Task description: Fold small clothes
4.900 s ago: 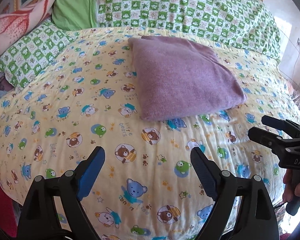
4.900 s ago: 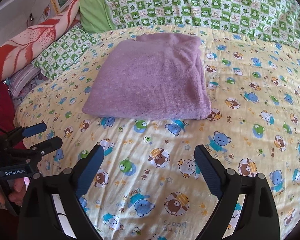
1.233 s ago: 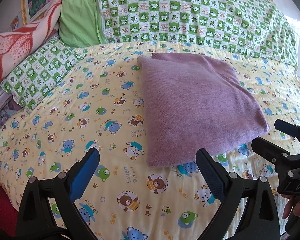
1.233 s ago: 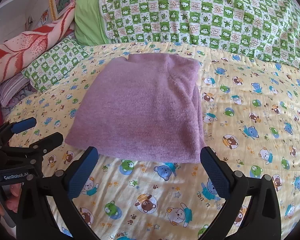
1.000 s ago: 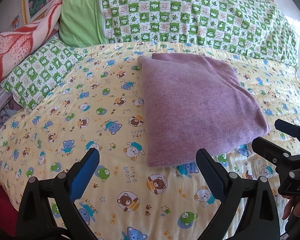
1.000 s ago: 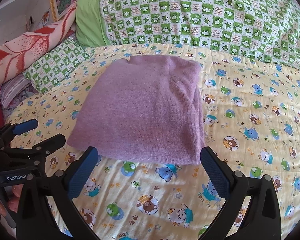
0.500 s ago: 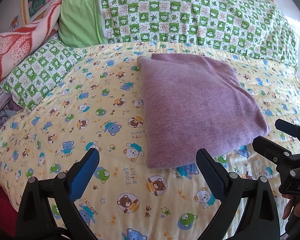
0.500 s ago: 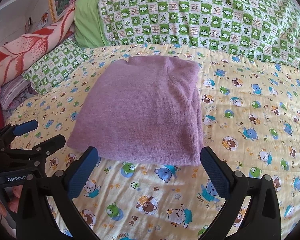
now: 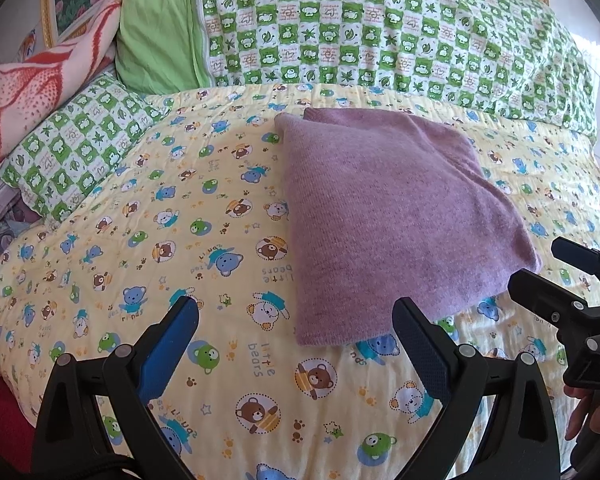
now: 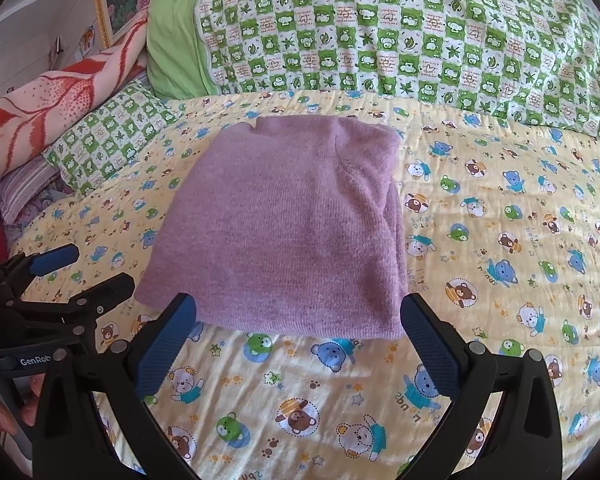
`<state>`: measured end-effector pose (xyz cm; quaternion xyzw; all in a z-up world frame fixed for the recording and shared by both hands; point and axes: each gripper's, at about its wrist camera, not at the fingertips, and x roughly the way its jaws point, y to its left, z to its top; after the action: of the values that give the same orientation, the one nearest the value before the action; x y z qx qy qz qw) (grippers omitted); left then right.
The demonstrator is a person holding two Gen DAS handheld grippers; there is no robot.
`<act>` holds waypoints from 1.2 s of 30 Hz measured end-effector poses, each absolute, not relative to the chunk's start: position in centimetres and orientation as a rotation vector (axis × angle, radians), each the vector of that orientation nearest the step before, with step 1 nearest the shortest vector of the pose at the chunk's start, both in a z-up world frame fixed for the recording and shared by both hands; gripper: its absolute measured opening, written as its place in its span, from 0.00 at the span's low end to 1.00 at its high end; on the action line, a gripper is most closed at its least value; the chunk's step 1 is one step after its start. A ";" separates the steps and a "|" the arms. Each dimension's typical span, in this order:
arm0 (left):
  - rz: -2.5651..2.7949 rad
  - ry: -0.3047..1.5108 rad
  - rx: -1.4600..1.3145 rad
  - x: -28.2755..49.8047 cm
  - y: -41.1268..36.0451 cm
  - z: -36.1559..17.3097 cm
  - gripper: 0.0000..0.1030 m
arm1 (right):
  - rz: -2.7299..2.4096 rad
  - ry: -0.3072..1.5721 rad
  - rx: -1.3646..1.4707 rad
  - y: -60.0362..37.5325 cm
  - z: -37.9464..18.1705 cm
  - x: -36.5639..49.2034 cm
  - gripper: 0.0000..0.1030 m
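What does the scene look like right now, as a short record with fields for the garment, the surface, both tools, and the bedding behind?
garment: purple knit sweater, folded into a compact rectangle, lying flat
surface: yellow bear-print quilt on a bed
left tool: open, empty, hovering near the sweater's near left corner
right tool: open, empty, hovering at the sweater's near edge
contact: neither tool grips the sweater
behind: green checked pillow; red and white blanket at far left

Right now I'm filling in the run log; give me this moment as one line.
purple sweater: folded, on bear-print quilt | left gripper: open, empty | right gripper: open, empty, short of near edge
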<state>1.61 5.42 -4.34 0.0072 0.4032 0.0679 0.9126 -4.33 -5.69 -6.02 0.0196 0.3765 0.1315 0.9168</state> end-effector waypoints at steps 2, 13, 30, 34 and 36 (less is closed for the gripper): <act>0.140 0.831 0.014 1.8 5.5 -4.3 0.95 | 0.272 0.772 0.043 -5.5 -5.8 -4.1 0.99; 0.149 0.815 0.029 1.9 5.2 -4.0 0.95 | 0.273 0.765 0.053 -5.3 -5.4 -3.6 0.99; 0.159 0.840 0.022 3.7 5.4 -3.8 0.94 | 0.264 0.770 0.066 -5.8 -5.2 -2.7 0.99; 0.160 0.853 0.006 4.3 5.7 -3.9 0.94 | 0.260 0.771 0.074 -6.0 -5.1 -2.1 0.99; 0.164 0.856 0.006 4.6 5.8 -3.9 0.94 | 0.257 0.775 0.078 -6.1 -5.1 -1.8 0.99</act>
<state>4.57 5.84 -3.91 0.0029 0.4146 0.0793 0.9066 -1.82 -6.09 -5.13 0.0380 0.3768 0.1248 0.9171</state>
